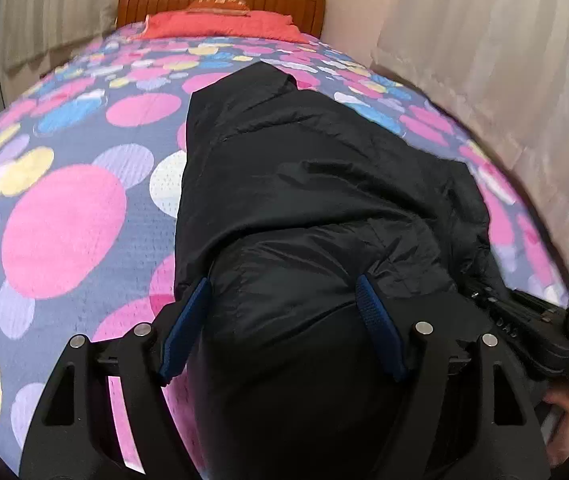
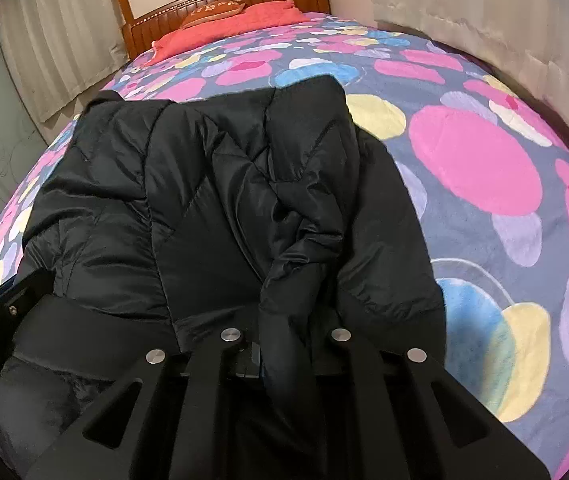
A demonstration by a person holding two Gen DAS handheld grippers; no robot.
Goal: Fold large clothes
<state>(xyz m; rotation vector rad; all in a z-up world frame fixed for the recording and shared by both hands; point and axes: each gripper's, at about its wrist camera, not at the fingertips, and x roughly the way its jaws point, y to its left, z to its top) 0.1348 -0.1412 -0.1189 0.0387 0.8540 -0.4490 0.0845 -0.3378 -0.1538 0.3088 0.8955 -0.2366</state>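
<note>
Black jacket (image 1: 324,184) on spotted bedspread (image 1: 64,220); left tool (image 1: 284,320) spread wide, right tool (image 2: 286,344) clamped on jacket.

The jacket (image 1: 324,184) is black, puffy and quilted, with a slight sheen and stitched seams running across its panels; it lies spread on the bed, its length pointing toward the headboard; in the right wrist view the jacket (image 2: 212,184) shows layers laid over one another, a broad flap with a straight far edge on top; a bunched, twisted fold of fabric rises from its near edge, gathered into creases; in the left wrist view a rounded, padded part bulges at the near end, and the far end tapers to an angular corner; the surface is rumpled throughout, not flat.
</note>
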